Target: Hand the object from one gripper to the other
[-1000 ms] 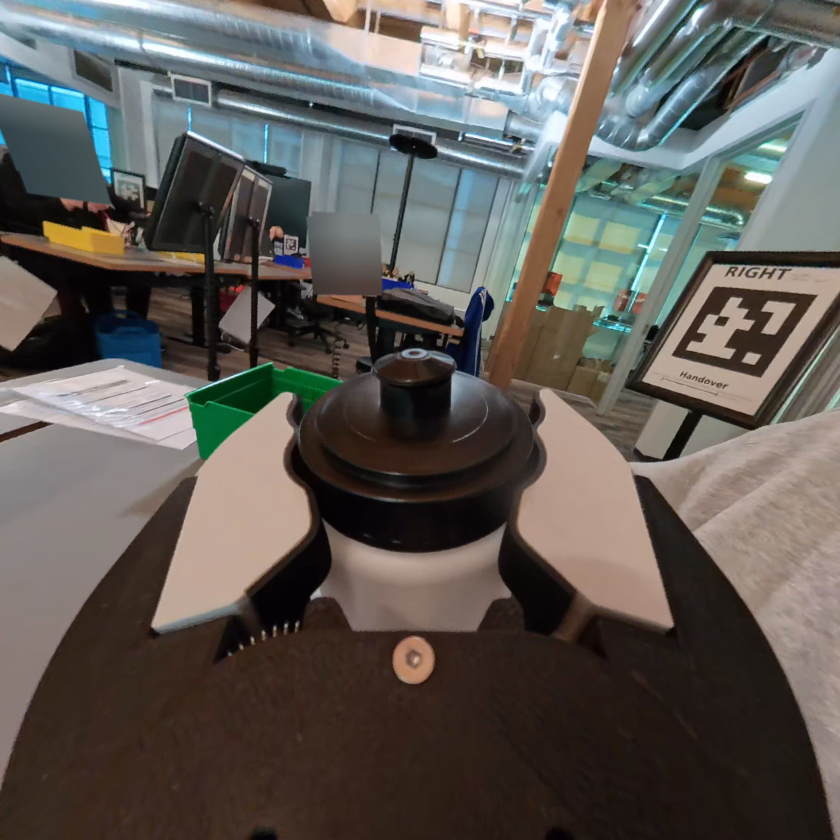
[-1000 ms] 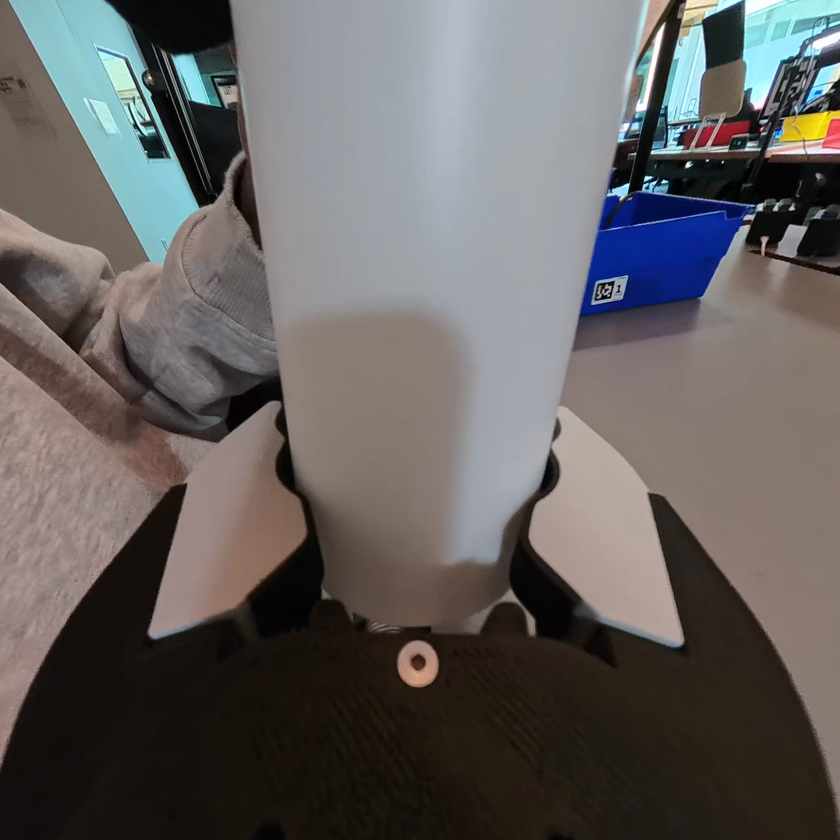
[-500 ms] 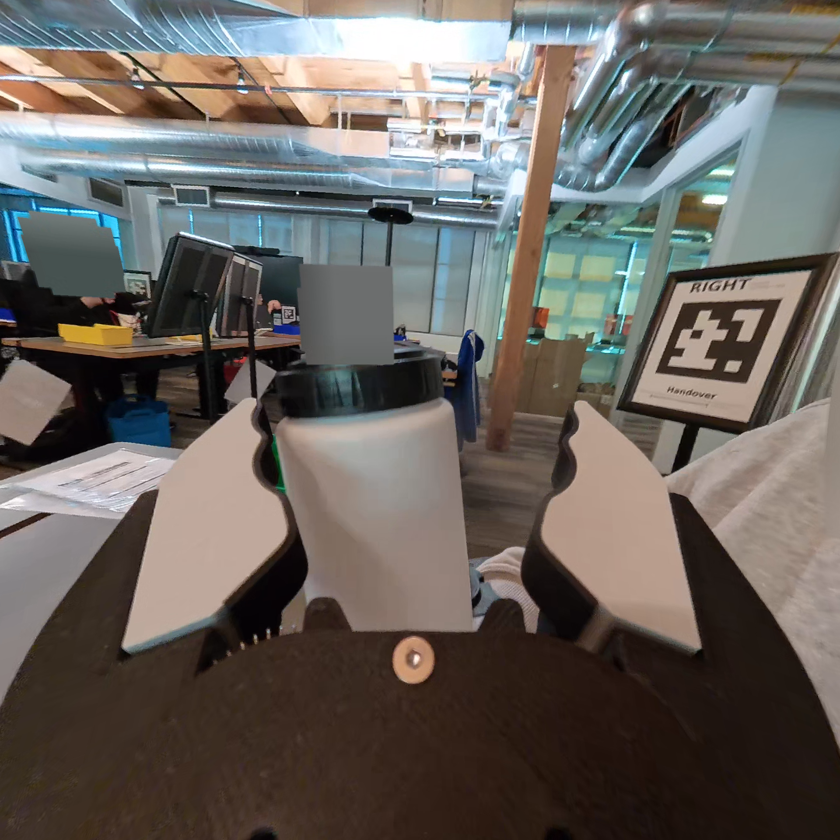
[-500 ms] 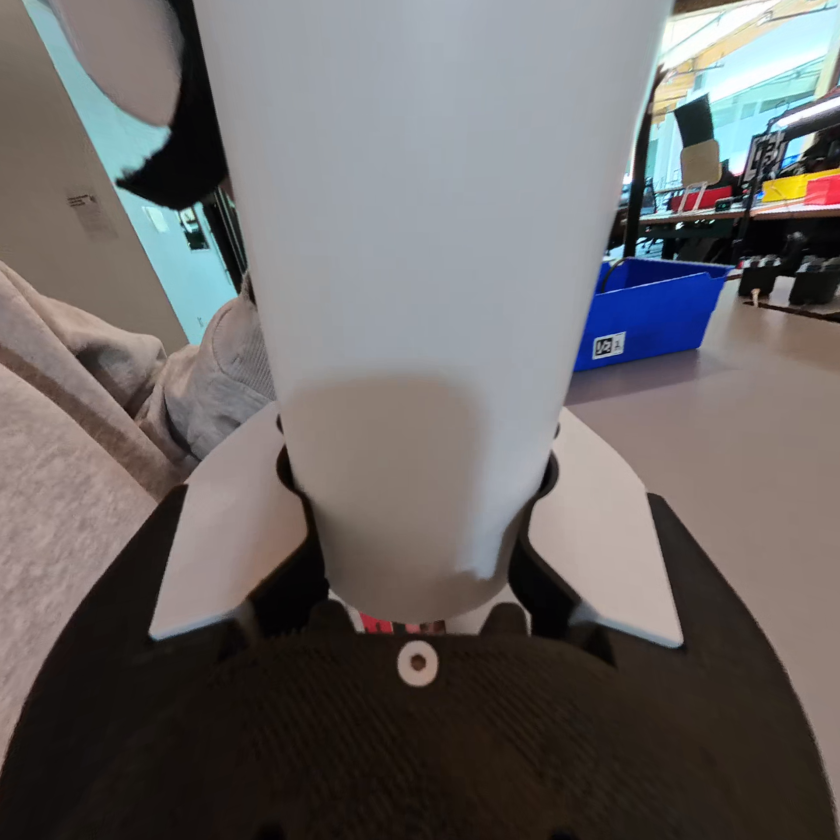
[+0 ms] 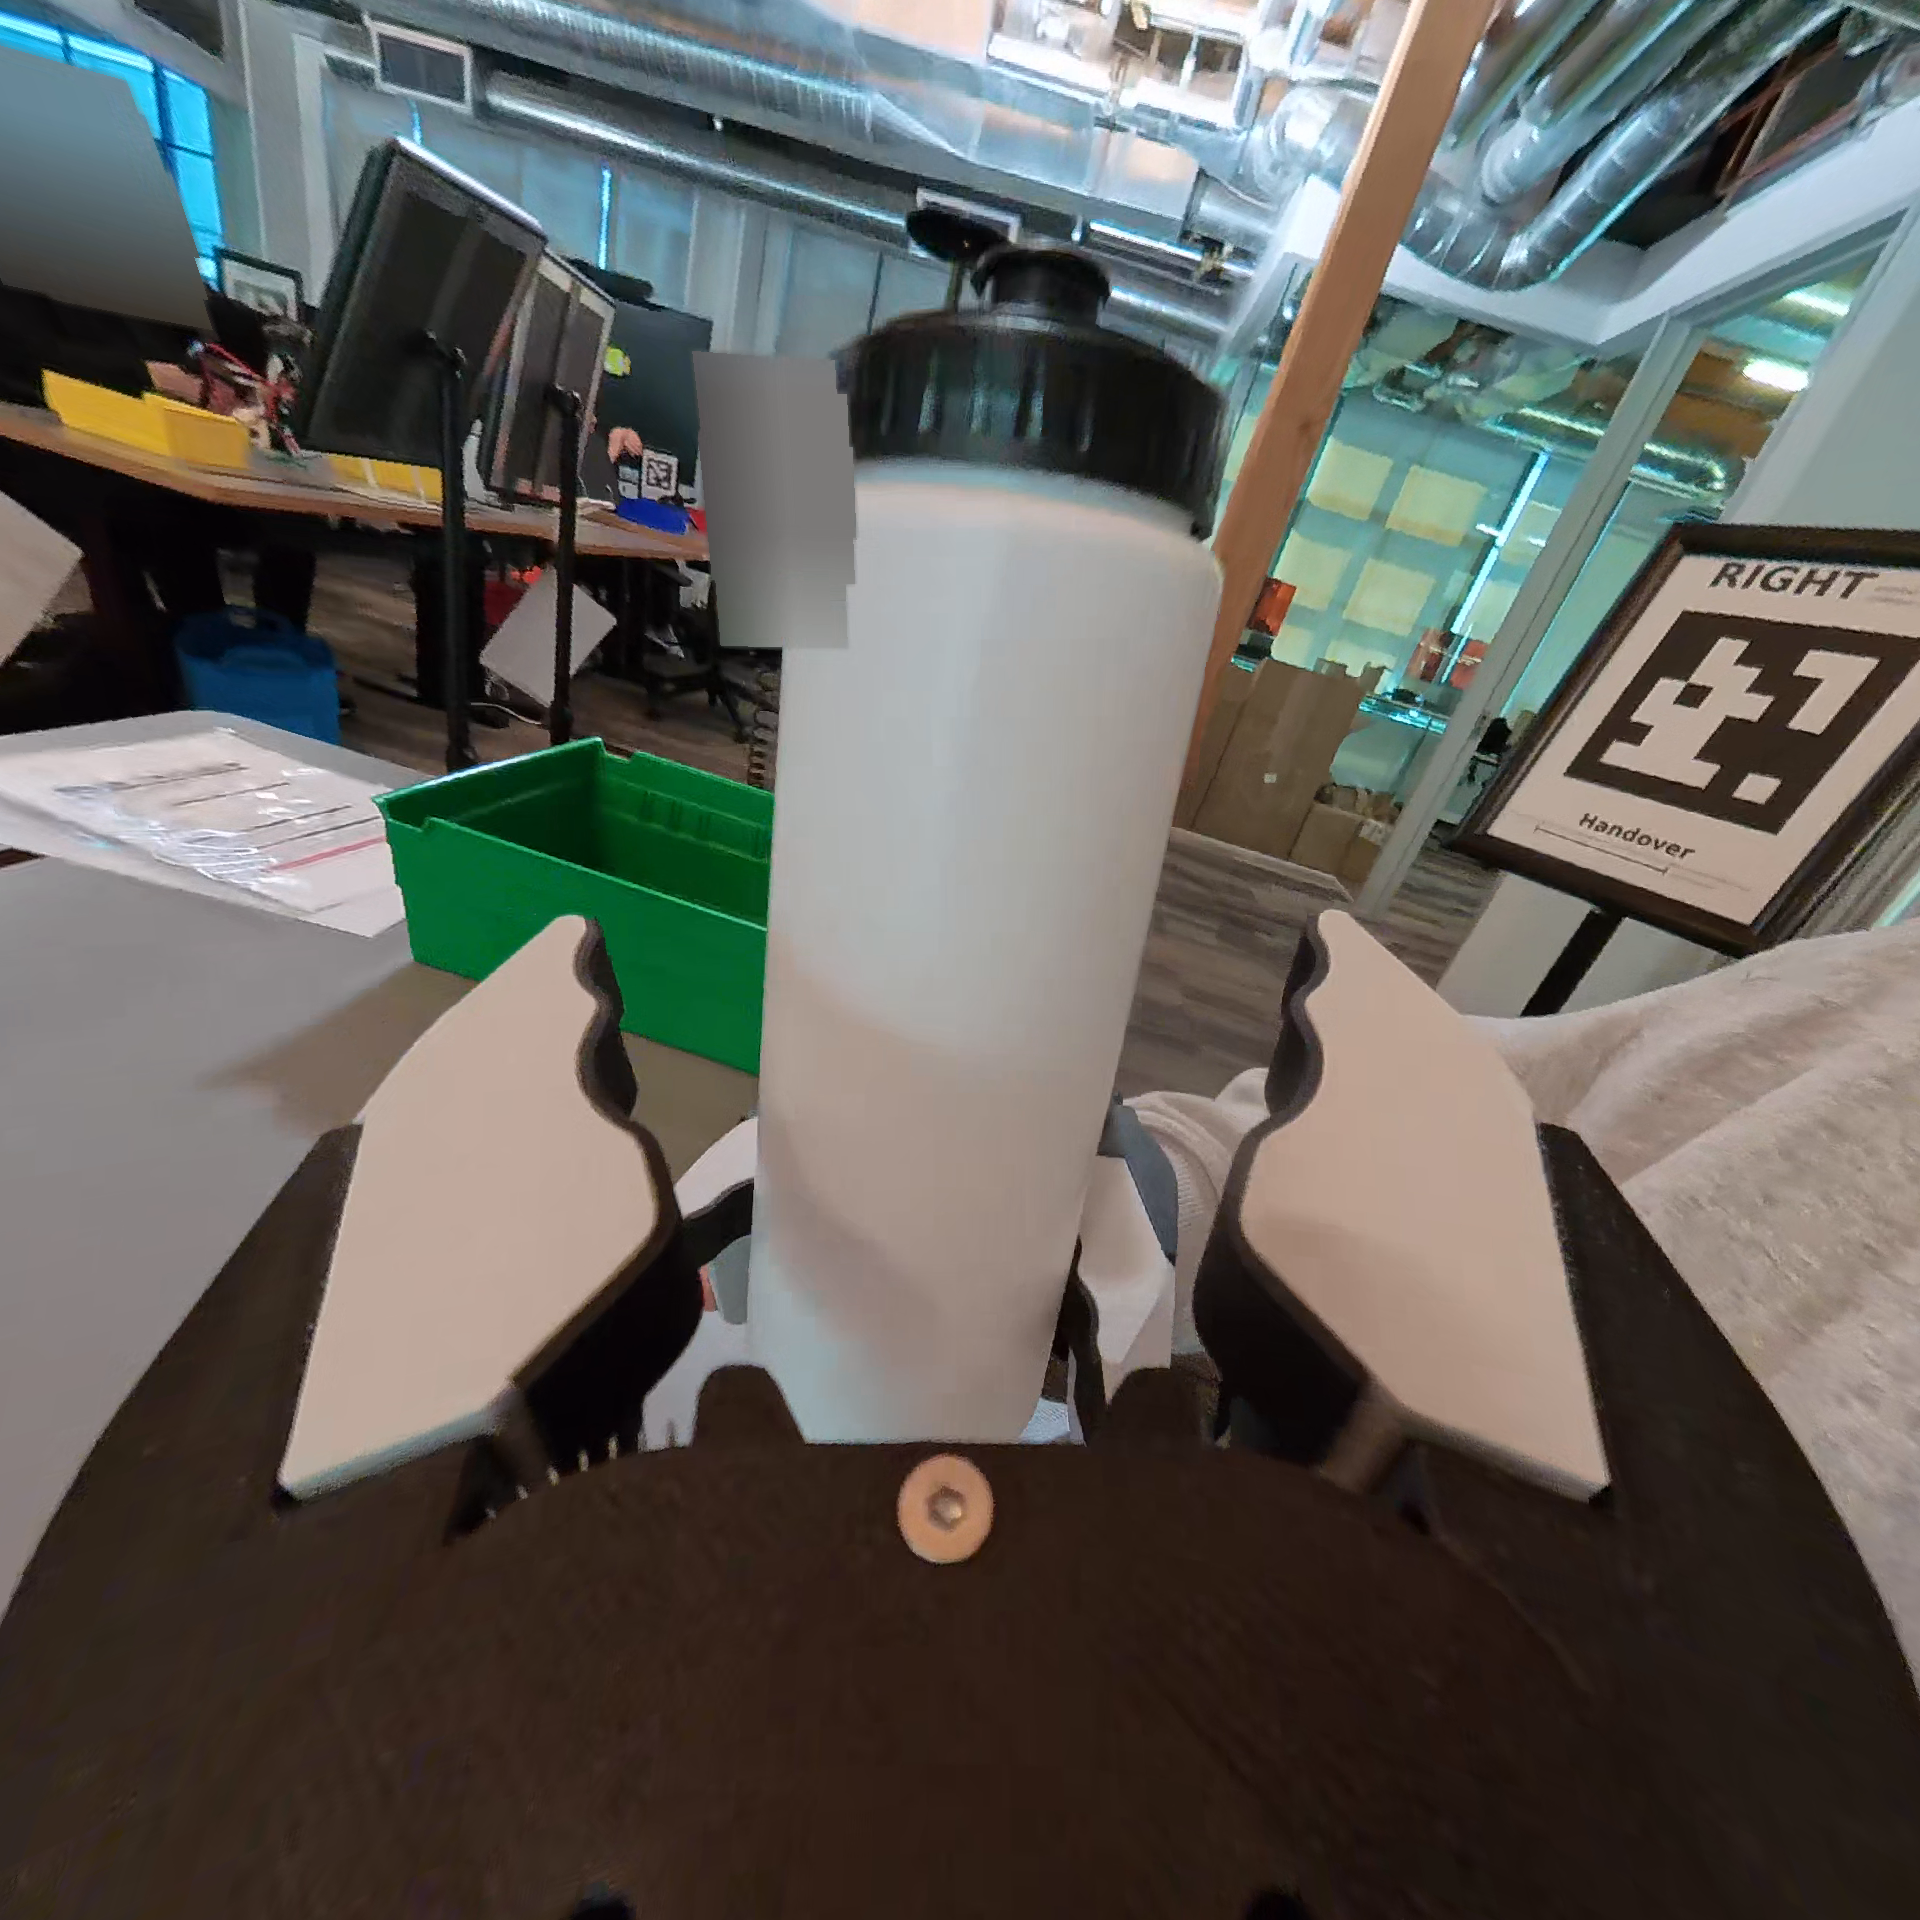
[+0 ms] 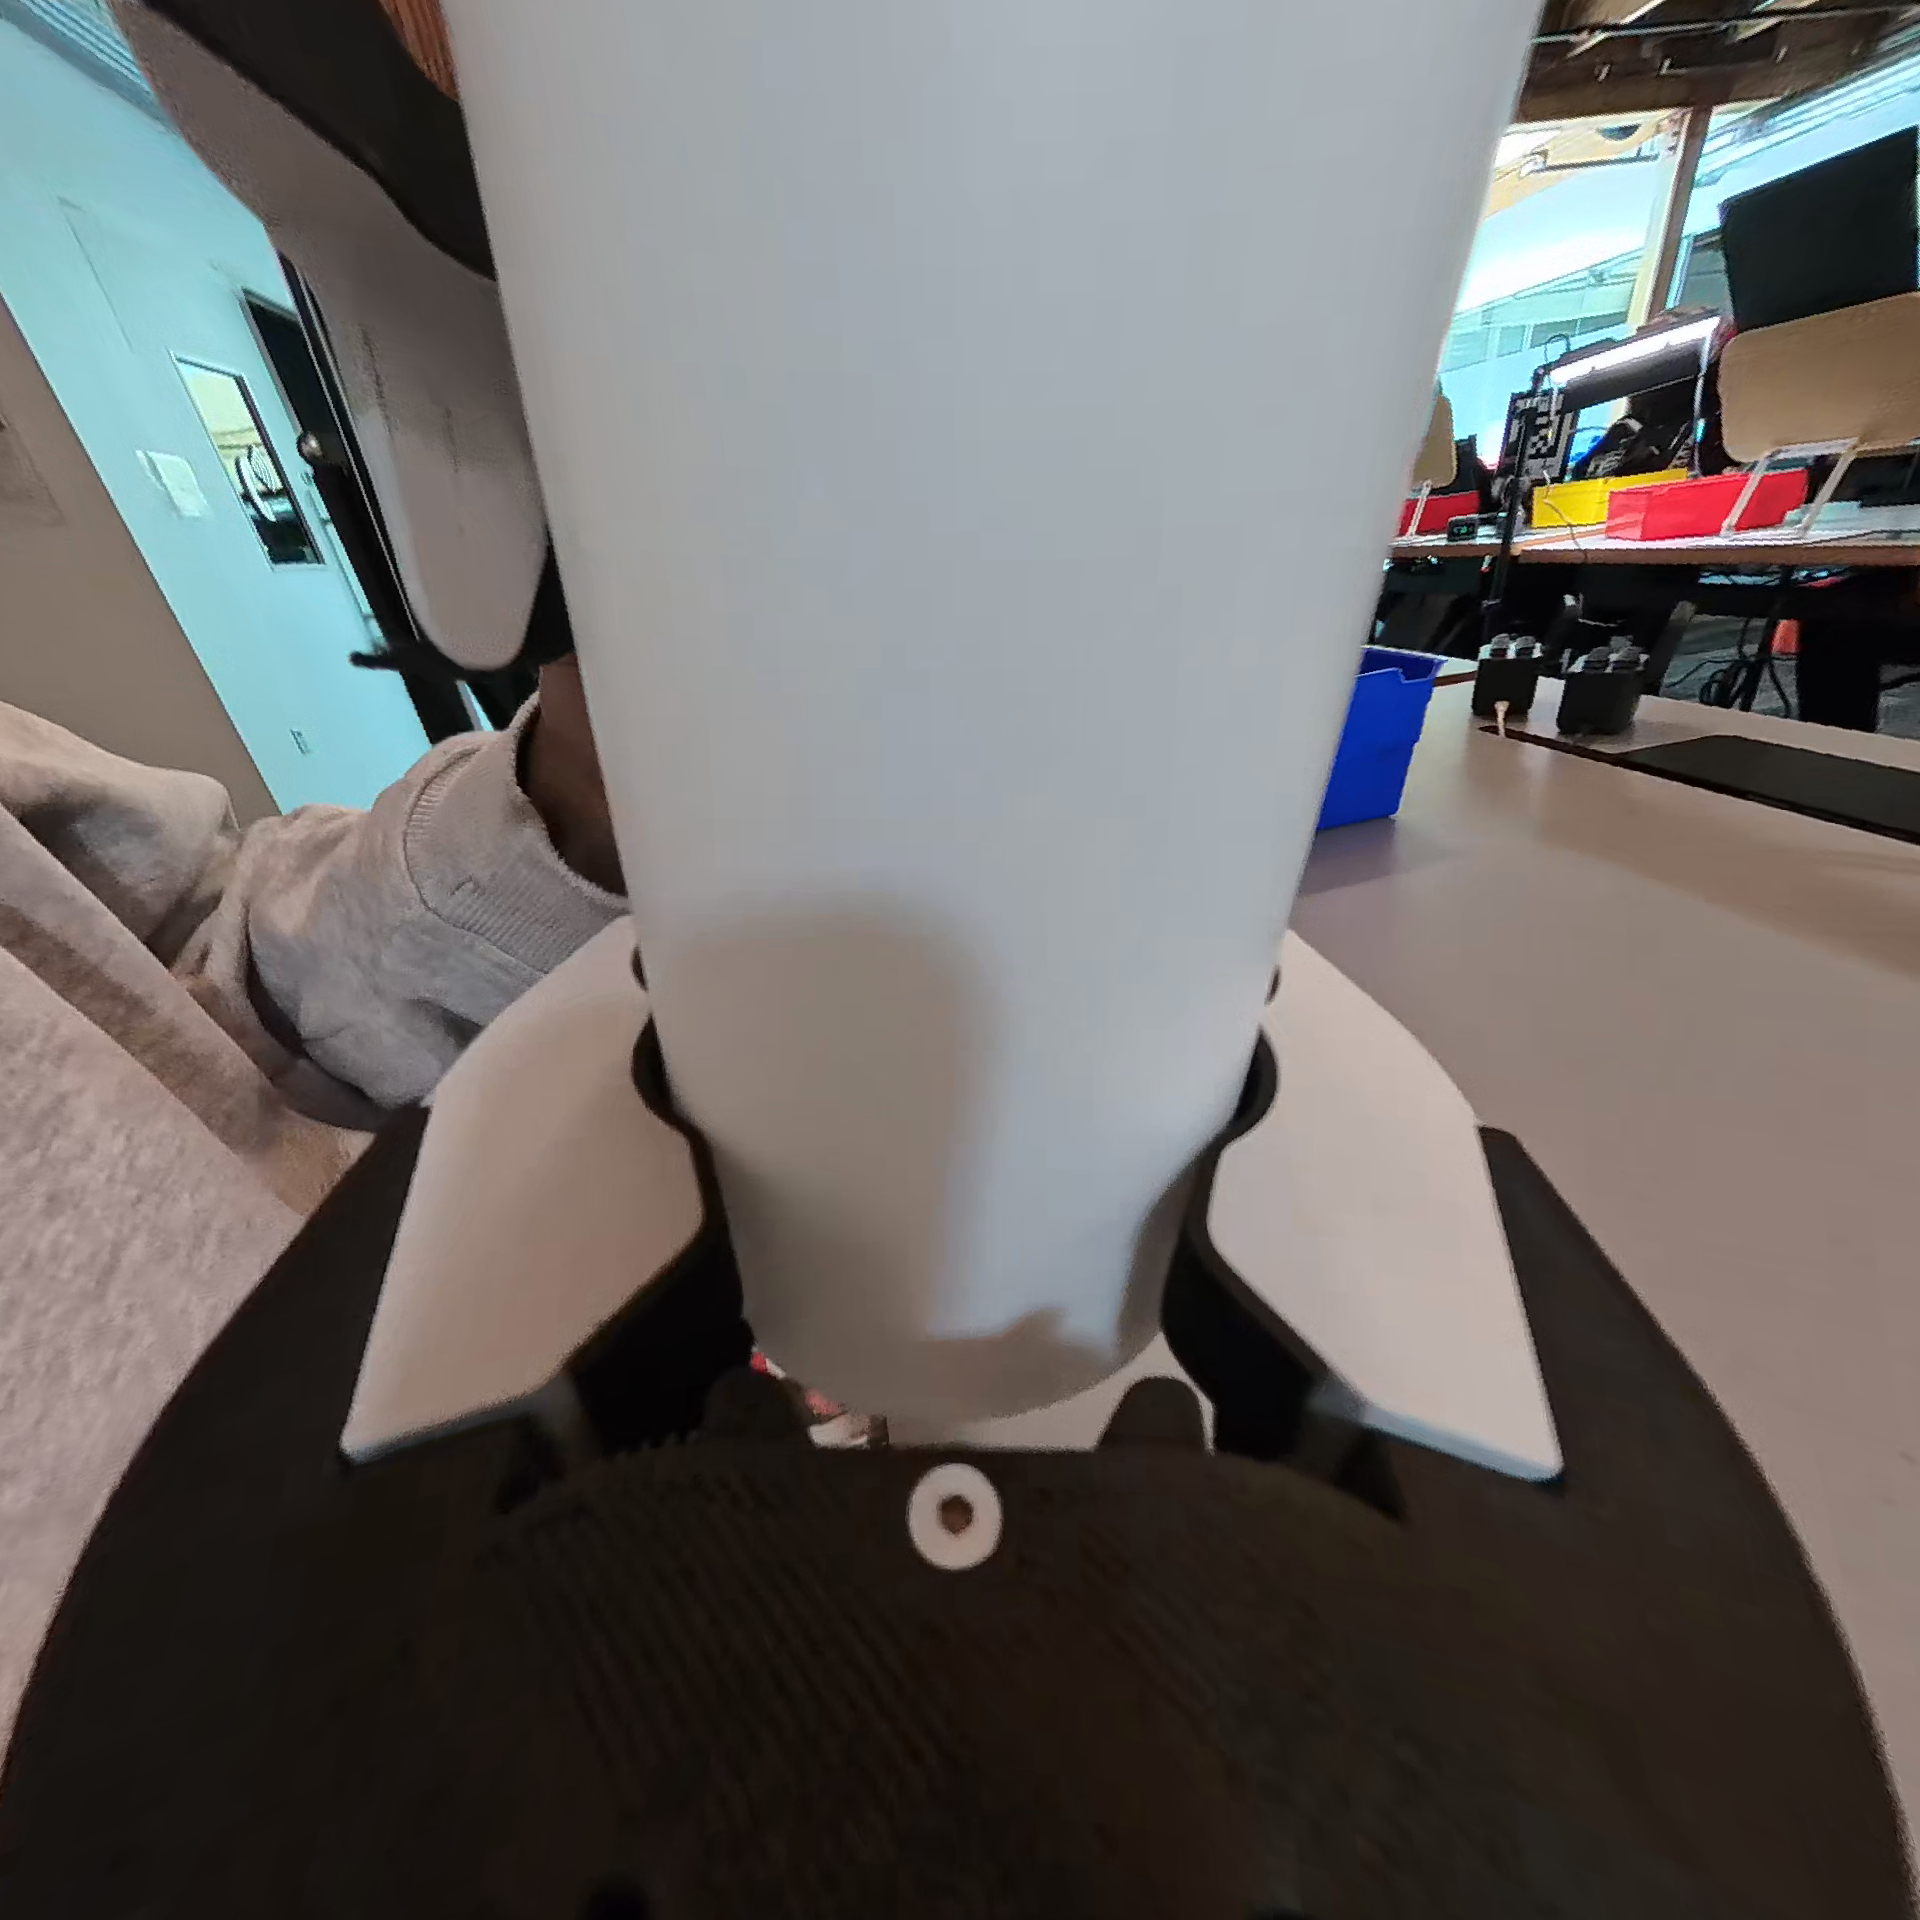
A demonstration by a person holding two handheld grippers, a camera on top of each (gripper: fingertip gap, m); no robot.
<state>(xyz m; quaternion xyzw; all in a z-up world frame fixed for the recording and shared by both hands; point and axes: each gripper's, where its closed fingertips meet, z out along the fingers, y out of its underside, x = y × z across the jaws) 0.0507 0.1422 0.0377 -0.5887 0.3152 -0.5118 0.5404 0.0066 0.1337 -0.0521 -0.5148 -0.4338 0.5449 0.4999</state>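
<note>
While the bottle [image 6: 956, 727] is clamped by the right gripper [image 6: 951, 1049], the left gripper [image 5: 951, 1039] is held spread, fingers clear of it.

White bottle [image 5: 977, 831], black cap [image 5: 1029, 405], green bin [image 5: 582, 873].

Left gripper [image 5: 951, 1049] spread wide, fingers [image 5: 488, 1195] touching nothing, right gripper [image 6: 951, 1049] clamped on bottle [image 6: 956, 623], grey sleeve [image 6: 395, 935] at left wrist
</note>
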